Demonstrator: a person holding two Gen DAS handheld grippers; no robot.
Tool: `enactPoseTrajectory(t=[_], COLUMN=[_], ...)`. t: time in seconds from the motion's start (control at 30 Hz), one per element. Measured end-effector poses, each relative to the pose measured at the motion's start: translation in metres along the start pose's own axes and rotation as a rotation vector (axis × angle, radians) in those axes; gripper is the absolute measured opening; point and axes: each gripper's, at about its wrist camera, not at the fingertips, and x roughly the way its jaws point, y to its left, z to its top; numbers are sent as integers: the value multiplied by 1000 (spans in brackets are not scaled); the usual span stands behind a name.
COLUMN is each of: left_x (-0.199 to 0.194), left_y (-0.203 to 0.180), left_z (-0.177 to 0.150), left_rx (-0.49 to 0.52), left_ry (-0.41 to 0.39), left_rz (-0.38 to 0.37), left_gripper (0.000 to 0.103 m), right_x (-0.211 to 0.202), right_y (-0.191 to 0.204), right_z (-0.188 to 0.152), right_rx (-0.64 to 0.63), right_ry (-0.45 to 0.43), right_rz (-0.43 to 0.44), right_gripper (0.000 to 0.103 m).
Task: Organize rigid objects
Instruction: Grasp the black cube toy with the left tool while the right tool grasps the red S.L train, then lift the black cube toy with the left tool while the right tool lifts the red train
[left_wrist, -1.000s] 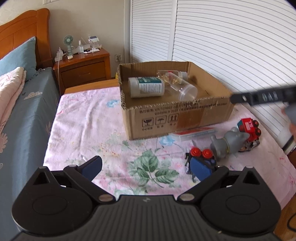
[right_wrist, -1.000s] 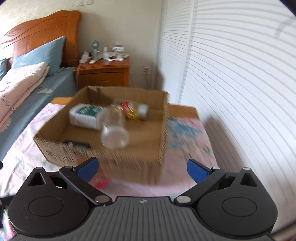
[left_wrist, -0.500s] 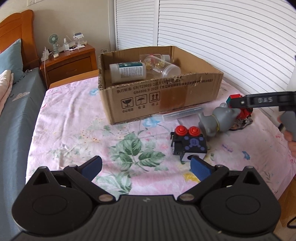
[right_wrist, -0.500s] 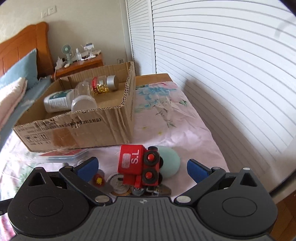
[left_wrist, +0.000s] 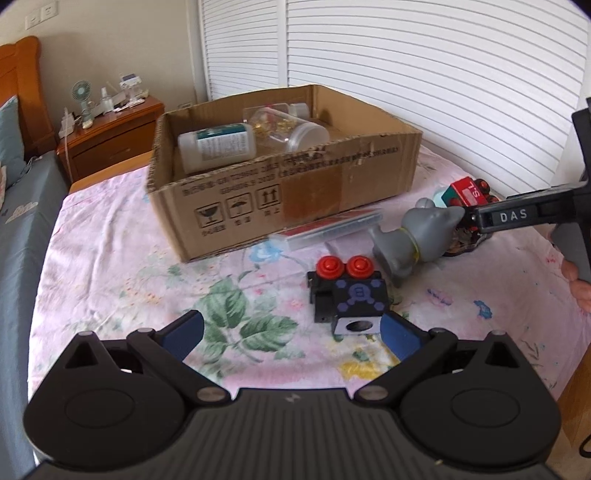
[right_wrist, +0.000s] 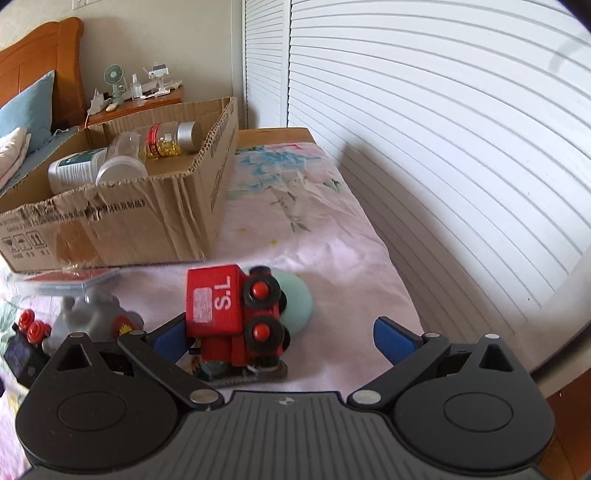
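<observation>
A cardboard box (left_wrist: 295, 199) stands on the floral bedspread and holds a white bottle (left_wrist: 216, 146), a clear jar (left_wrist: 291, 129) and a capsule bottle (right_wrist: 170, 138). In front of it lie a flat clear case (left_wrist: 328, 227), a grey figurine (left_wrist: 413, 236), a black toy with red buttons (left_wrist: 349, 295) and a red toy train (right_wrist: 232, 314). My left gripper (left_wrist: 291, 332) is open, its right finger beside the black toy. My right gripper (right_wrist: 284, 336) is open with the red train between its fingers, near the left one. It also shows in the left wrist view (left_wrist: 517, 218).
A round pale green object (right_wrist: 295, 299) lies behind the train. White louvred doors (right_wrist: 443, 110) run along the right. A wooden nightstand (left_wrist: 110, 136) with a small fan stands behind the box. A blue bed (left_wrist: 22, 221) lies to the left.
My left gripper has moved in closer to the black toy. My right gripper has moved down toward the red train, which now sits between its fingers.
</observation>
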Motion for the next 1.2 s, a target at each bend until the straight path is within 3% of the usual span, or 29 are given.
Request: enactPoseTrajectory(t=[0.27, 0.4, 0.47, 0.57, 0.63, 0.7, 0.83, 1.2], left_x=[19, 27, 31, 36, 36, 35, 31, 13], left_y=[-18, -23, -24, -23, -22, -22, -21, -6], left_z=[5, 8, 9, 9, 10, 10, 8, -9], left_rx=[54, 41, 25, 1, -10, -8, 7, 47], left_ry=[-48, -27, -15, 3, 0, 1, 3, 30], left_rz=[-12, -33, -42, -56, -65, -64, -71, -85], left_gripper=[95, 90, 77, 69, 64, 63, 55, 55], right_x=[-6, -7, -8, -10, -12, -14, -17, -40], right_y=[6, 16, 20, 25, 28, 30, 31, 28], right_z=[-4, -6, -7, -7, -7, -7, -8, -25], right_rx=[-58, -108, -130, -166, -182, -191, -204, -253], right_ry=[-47, -57, -72, -83, -88, -91, -82, -23], right_rz=[18, 18, 16, 13, 17, 17, 24, 79], right_gripper=[99, 88, 83, 73, 61, 54, 54, 54])
